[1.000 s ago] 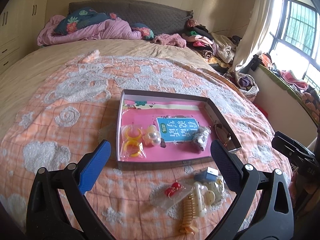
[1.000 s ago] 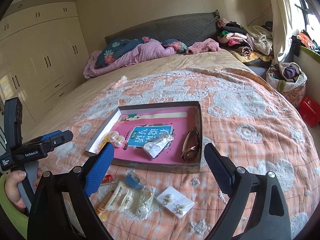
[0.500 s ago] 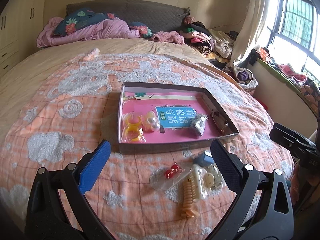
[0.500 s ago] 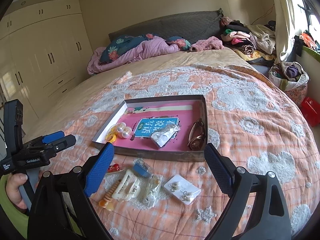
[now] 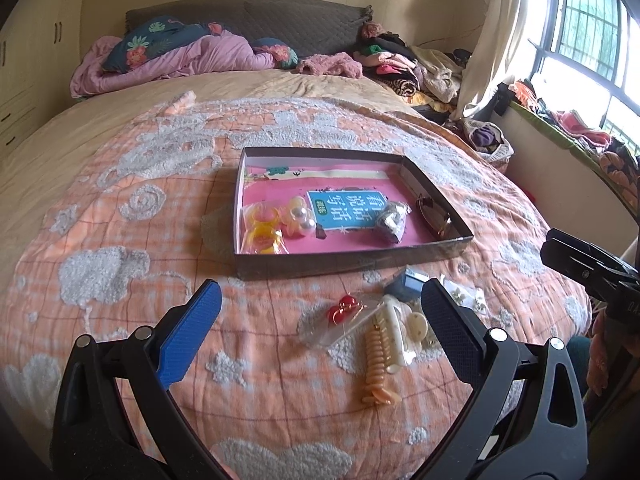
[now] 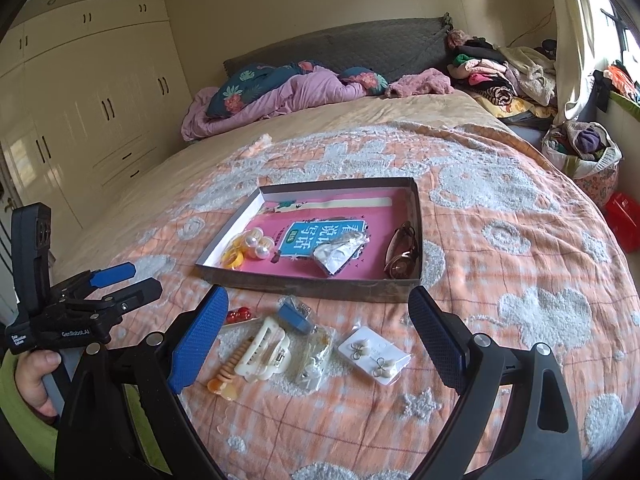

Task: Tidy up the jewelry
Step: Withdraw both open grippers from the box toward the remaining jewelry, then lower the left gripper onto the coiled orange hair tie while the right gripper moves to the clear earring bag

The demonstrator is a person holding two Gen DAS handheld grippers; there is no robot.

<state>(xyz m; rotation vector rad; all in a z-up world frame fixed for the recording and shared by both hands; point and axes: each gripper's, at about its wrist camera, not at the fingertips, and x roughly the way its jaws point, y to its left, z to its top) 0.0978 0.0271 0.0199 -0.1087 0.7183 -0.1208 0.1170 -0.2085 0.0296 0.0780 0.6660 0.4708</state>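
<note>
Tufted peach bedspread (image 5: 120, 240) bears a shallow rectangular cardboard box (image 5: 352, 258); both hand-held grippers (image 5: 320, 312) (image 6: 318, 318) gape wide, empty

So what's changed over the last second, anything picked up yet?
Nothing picked up. Both open hand-held grippers, left and right, have drawn back from the shallow pink-lined cardboard box. The cream plastic hair claw and white earring card lie unmoved on the orange bedspread.

A shallow dark cardboard box (image 6: 320, 293) sits on the orange patterned bedspread (image 6: 512, 280). Before it lie a cream plastic claw clip (image 6: 264, 349), a white earring card (image 6: 374, 356) to its right, and between them what may be bagged trinkets (image 6: 316, 354).
</note>
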